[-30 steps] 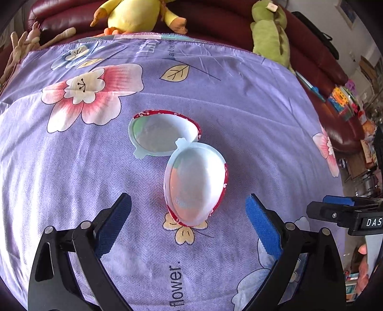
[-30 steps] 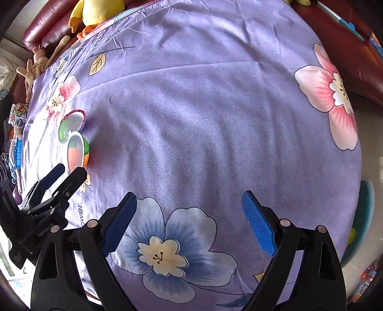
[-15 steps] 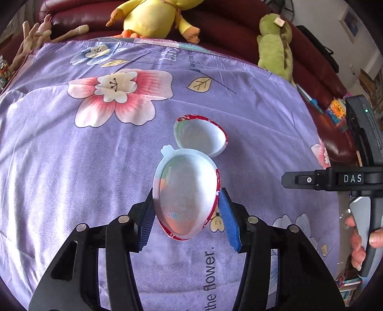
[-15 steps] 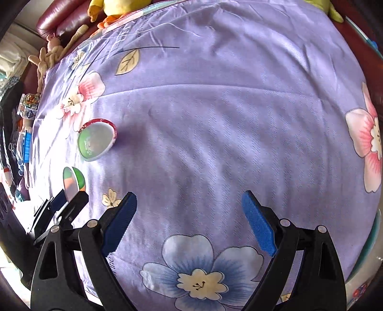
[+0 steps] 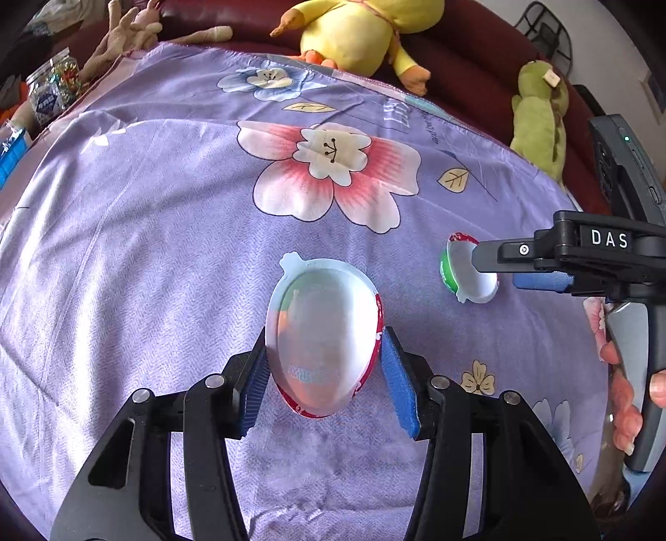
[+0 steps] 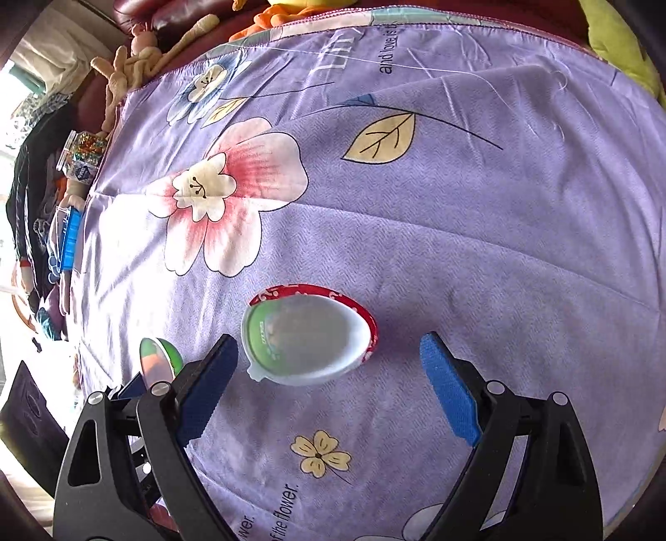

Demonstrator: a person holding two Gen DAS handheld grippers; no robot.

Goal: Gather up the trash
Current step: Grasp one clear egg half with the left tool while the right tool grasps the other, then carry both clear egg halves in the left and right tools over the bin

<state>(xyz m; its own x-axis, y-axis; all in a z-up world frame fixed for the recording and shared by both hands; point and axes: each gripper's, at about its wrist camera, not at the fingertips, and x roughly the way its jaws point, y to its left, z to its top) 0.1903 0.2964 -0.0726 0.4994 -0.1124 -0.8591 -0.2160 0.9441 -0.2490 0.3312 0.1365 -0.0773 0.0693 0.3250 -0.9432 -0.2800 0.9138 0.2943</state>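
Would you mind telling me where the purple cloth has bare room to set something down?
Bare: the cloth's wide right stretch beyond the leaf print, and its left side past the pink flower. Crowded: the middle, with both egg-shaped shells and both tongs.

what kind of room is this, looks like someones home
Most likely a home living room: a dark red leather sofa with a yellow duck plush and a green plush, behind a surface draped in a purple flowered cloth.

Flowered purple cloth (image 5: 166,249), yellow plush duck (image 5: 358,33)
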